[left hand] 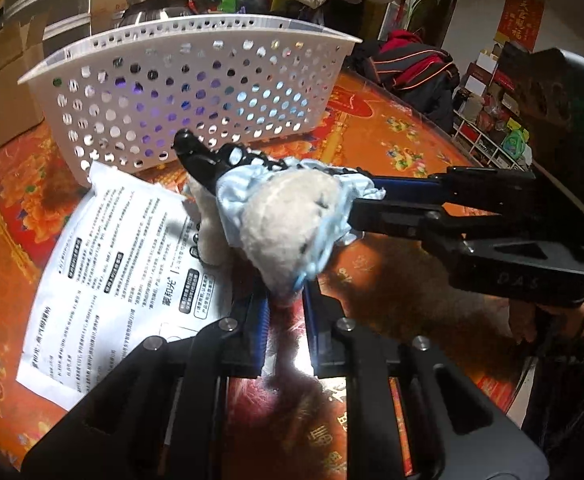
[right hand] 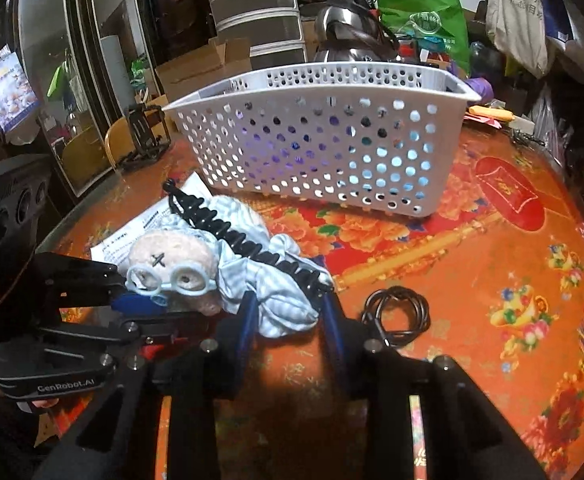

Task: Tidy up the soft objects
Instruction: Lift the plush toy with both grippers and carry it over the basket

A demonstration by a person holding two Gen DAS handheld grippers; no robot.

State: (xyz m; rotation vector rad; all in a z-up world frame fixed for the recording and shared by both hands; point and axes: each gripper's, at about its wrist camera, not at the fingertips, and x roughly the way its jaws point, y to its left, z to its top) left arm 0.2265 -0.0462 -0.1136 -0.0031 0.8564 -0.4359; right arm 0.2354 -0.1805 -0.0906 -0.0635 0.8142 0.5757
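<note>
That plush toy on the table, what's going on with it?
A person is working a hand-held gripper in each hand on a small plush toy in a pale blue striped garment. The left hand-held gripper is shut on the toy's head; the right hand-held gripper straddles the garment. The toy is not yet in the white perforated basket behind it.

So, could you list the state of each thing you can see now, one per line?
left gripper: shut on the plush toy's head.
right gripper: shut on the striped cloth.
plush toy: held over the table, not yet in the basket.
white basket: upright on the table; inside hidden.
printed sheet: flat on the table.
black cable: coiled, untouched.
</note>
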